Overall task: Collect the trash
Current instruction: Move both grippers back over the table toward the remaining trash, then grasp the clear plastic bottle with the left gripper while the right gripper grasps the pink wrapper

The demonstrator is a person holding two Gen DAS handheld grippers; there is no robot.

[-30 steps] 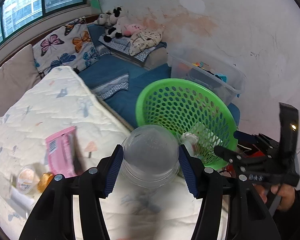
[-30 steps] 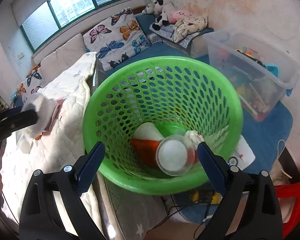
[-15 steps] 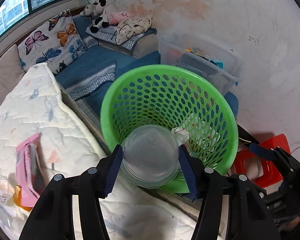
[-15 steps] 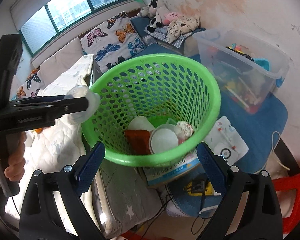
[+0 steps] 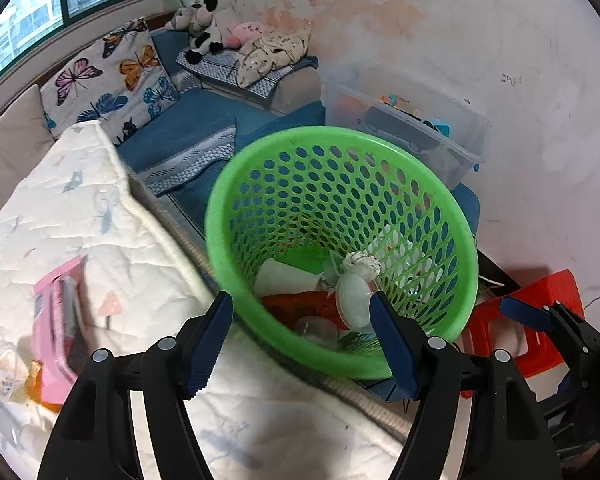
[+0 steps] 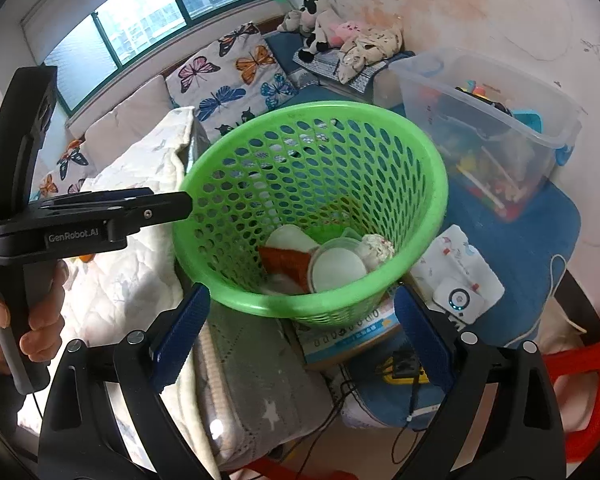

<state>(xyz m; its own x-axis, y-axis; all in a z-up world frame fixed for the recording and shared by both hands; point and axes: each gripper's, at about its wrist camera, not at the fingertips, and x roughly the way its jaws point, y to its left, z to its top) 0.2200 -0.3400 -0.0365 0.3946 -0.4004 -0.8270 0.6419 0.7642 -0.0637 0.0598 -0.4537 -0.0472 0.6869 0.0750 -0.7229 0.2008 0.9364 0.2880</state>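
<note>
The green mesh basket (image 5: 466,248) stands beside the quilted mattress (image 5: 100,220). My left gripper (image 5: 299,300) hangs over its near rim; the jaws are opening and nothing is between the pads. Below them a clear plastic cup (image 5: 316,330) lies blurred inside the basket, among a white lid (image 6: 338,270), an orange wrapper (image 6: 288,262) and a paper ball (image 6: 378,246). My right gripper (image 6: 302,292) is open in front of the basket (image 6: 440,184), pads clear of it. A pink packet (image 5: 58,320) and a small lidded cup (image 5: 6,364) lie on the mattress.
A clear storage bin (image 5: 420,128) of toys stands behind the basket by the wall. A red stool (image 5: 540,308) is at the right. Butterfly pillows (image 6: 236,76) and blue cushions line the window side. A white device (image 6: 458,300) and cables lie on the floor.
The left gripper carried the clear cup from above the mattress to the basket, then opened; the cup dropped into the basket. The right gripper drew back a little from the basket.
</note>
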